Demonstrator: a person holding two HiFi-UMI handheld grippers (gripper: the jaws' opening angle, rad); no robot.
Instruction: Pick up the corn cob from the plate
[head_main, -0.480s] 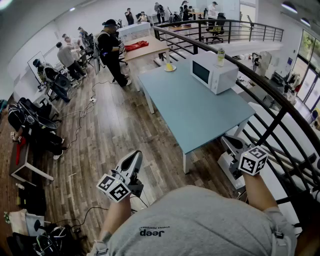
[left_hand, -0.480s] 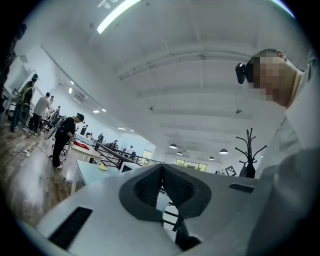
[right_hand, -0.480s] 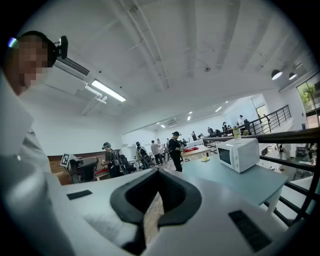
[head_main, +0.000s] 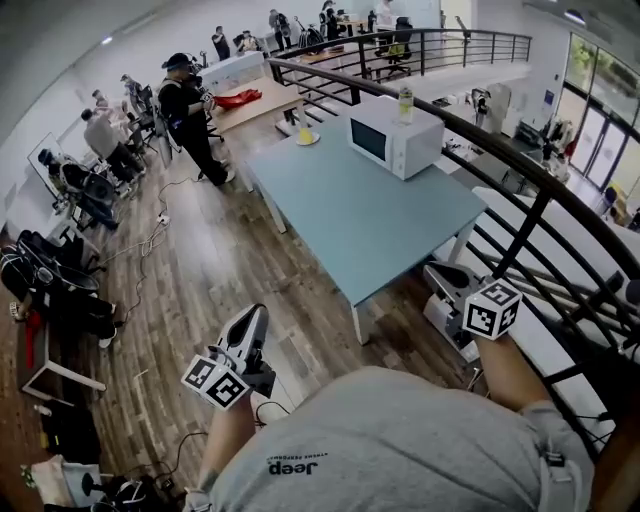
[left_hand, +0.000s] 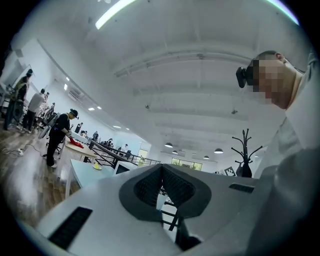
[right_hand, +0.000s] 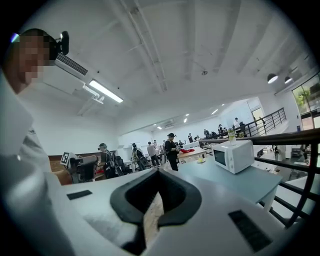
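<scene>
While the left claw (head_main: 255, 318) and right claw (head_main: 441, 273) are held pressed together, empty, short of the desk (head_main: 370, 220), the corn (head_main: 304, 132) is seen on its plate (head_main: 313, 140) at the far corner, well apart.

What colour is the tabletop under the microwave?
Pale blue-green tabletop; clearest in the head view.

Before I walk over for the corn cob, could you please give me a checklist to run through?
1. Cob on plate: ok, at the table's far end.
2. Left gripper empty: ok.
3. Right gripper empty: ok.
4. Fingers open for a grasp: not ok, both pairs shut.
5. Cob within reach: not ok, both grippers are well short of it.
</scene>
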